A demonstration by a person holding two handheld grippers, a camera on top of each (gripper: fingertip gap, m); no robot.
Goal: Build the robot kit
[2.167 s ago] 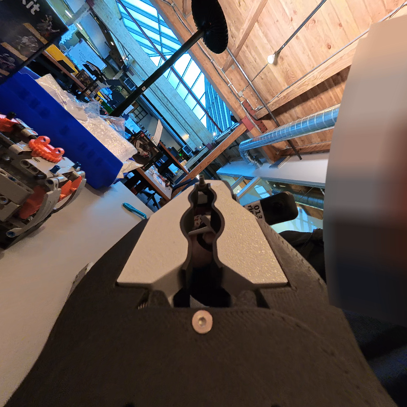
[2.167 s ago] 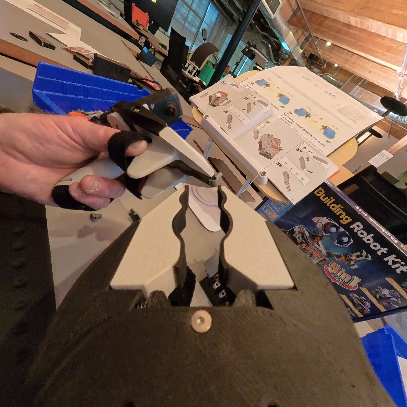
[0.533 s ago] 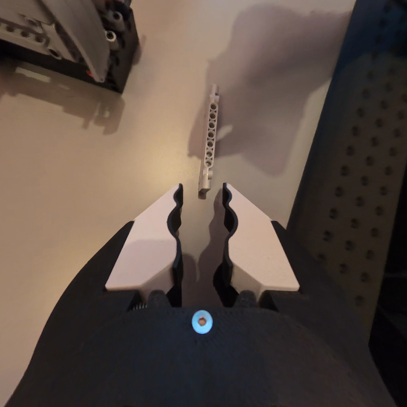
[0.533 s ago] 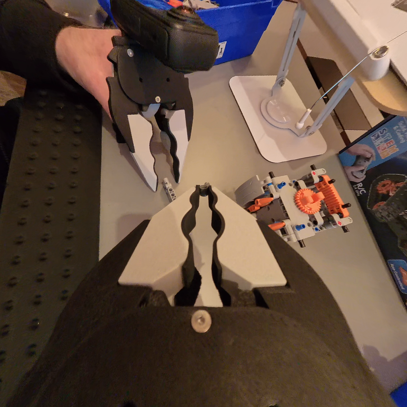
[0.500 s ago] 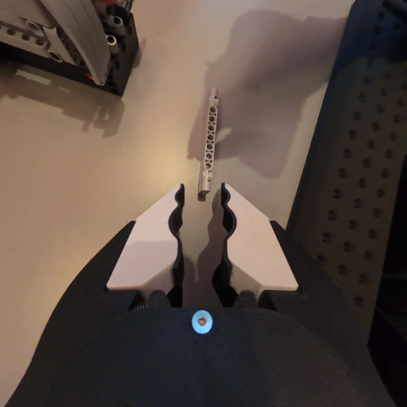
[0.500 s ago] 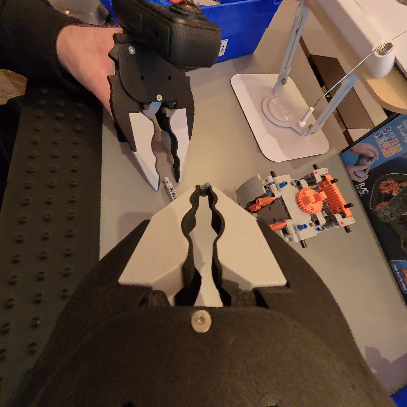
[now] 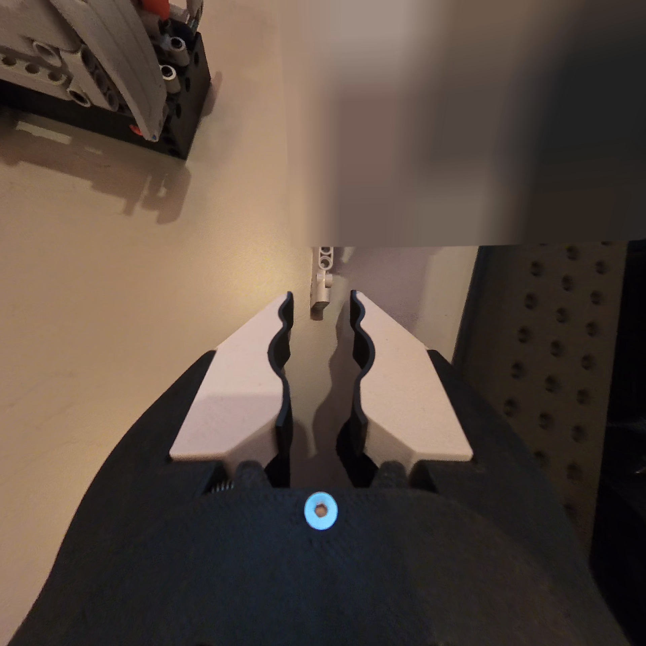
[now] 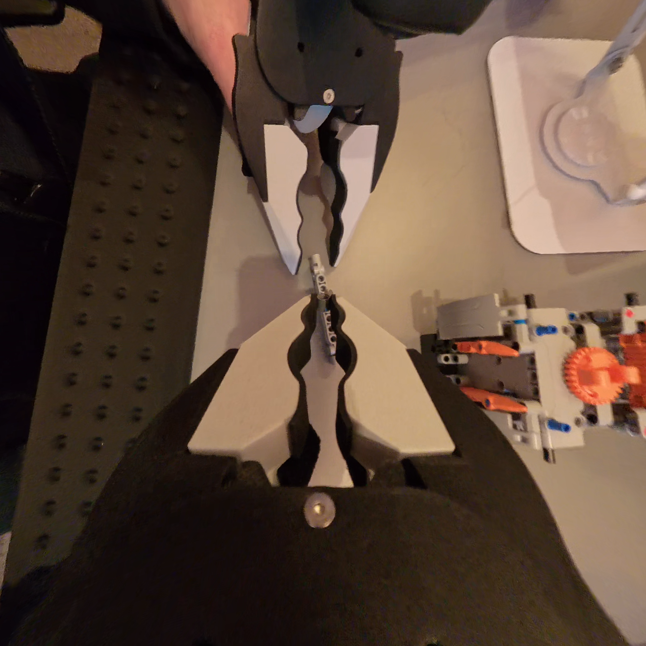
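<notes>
Straddling a grey beam: two grippers tip to tip over the table.

From the left wrist view, the left gripper stands with its jaws apart, and the near end of a grey holed beam lies flat on the pale table just ahead of the tips, not gripped; a blurred patch hides the beam's far part, a partly built brick model sits well off to the upper left, and a black studded mat runs along the right. From the right wrist view, the right gripper is pinched nearly closed on what looks like a small dark pin, poised right over the beam. Facing it, the left gripper, held in a hand, brackets the beam's other end without clamping. The model and a white stand base lie to the right, apart from both grippers.
</notes>
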